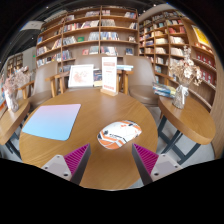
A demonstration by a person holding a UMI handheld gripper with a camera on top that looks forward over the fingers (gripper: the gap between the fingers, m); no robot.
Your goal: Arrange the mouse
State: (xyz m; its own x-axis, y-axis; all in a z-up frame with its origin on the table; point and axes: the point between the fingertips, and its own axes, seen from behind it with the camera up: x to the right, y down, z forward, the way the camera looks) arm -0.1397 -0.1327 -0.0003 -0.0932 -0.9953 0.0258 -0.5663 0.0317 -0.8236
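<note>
Centrally, a patterned mouse (118, 134) rests on the round wooden counter (100, 110), just ahead of the hand-held gripper (110, 160), whose magenta-padded fingers (76, 157) stand spread and empty. A pale blue mat (52, 121) lies nearby; bookshelves (95, 35) line the room beyond.

Warm brown wood on the round table (95, 110). Pale blue, plain, on the mouse mat (52, 121). White and orange mottling, with a touch of green, on the mouse (119, 133). Bright magenta, finely ribbed, on the finger pads (75, 157). Brown shelving (95, 35) striped with many-coloured book spines. White and orange on the standing signs (109, 72).
</note>
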